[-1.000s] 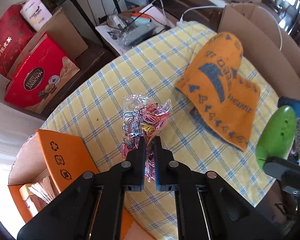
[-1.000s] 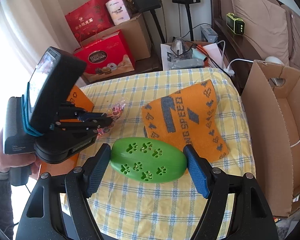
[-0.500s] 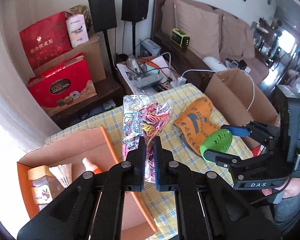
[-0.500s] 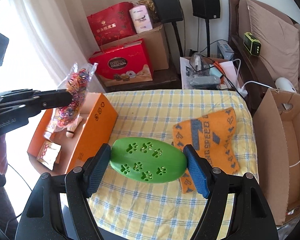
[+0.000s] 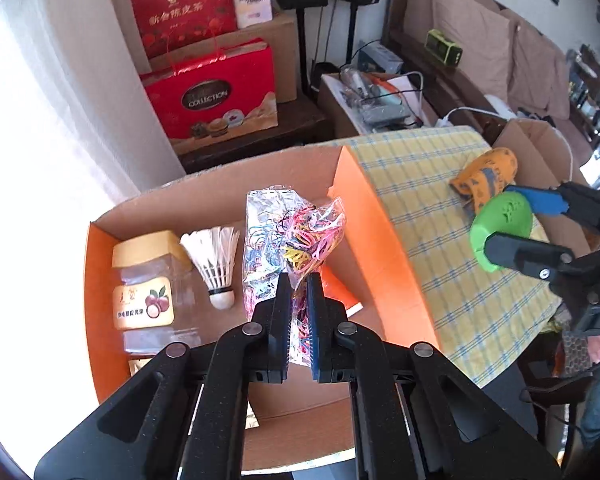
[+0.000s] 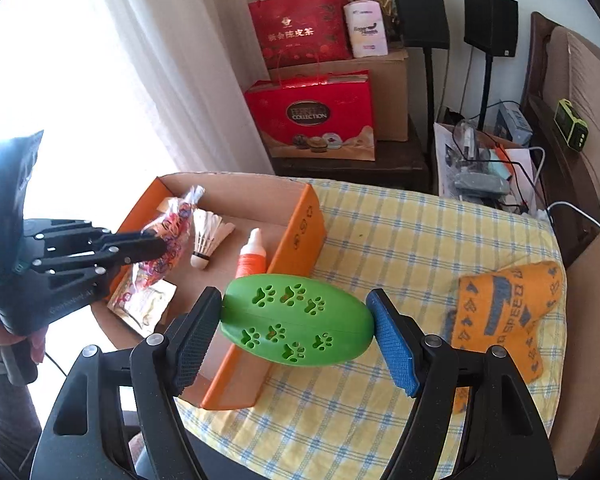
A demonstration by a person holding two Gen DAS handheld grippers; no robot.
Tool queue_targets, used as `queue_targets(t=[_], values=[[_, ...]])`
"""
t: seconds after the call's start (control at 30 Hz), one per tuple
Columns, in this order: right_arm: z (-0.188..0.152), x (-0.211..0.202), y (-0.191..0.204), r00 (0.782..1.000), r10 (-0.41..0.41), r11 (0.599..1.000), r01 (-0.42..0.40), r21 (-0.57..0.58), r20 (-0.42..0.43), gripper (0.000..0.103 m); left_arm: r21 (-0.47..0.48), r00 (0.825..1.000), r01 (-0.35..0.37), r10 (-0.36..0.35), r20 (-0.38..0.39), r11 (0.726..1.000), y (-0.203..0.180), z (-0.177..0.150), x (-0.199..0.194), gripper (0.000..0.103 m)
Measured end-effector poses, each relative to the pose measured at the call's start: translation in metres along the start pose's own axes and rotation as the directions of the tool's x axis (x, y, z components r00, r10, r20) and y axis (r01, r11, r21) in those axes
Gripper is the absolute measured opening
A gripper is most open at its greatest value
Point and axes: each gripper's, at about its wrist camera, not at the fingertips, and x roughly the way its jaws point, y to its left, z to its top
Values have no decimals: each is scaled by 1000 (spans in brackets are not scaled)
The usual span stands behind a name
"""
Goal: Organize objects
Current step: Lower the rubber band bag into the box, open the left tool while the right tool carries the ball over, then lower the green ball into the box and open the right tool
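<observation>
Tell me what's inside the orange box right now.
Inside the orange box: a jar, a shuttlecock, a small bottle and a foil packet. The held bag of rubber bands covers part of the floor.

Blown-out window glare; fisheye-warped edges

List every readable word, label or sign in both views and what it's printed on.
"FERRERO COLLECTION" on the red gift box.
"SPEED" on the orange towel.
Recycling symbols on the orange box.
Gold Chinese characters on the red bag: visible, not quoted here.
Jar label, white pack and the left tool body lettering: too blurred.
</observation>
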Motion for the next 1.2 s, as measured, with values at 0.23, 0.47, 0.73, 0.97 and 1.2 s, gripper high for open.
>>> queue_targets(t=[0.23, 0.47, 0.73, 0.97, 1.2], values=[[9, 16, 20, 1000, 15, 999, -15, -29, -18, 76, 46, 992, 0, 6, -128, 999, -3, -35, 37, 7], [14, 28, 26, 999, 23, 999, -24, -33, -33, 76, 30, 975, 82, -74, -211, 996, -11, -59, 53, 31], [18, 44, 32, 998, 26, 999, -28, -38, -53, 76, -181, 977, 155, -177, -114, 971, 36, -62, 30, 66], [30, 70, 52, 996, 21, 997, -28, -76, -86, 76, -258, 987, 144, -156, -27, 955, 70, -58, 3, 76], [36, 117, 76, 985, -8, 990, -16, -137, -172, 76, -302, 992, 120, -124, 5, 946, 84, -64, 2, 79]])
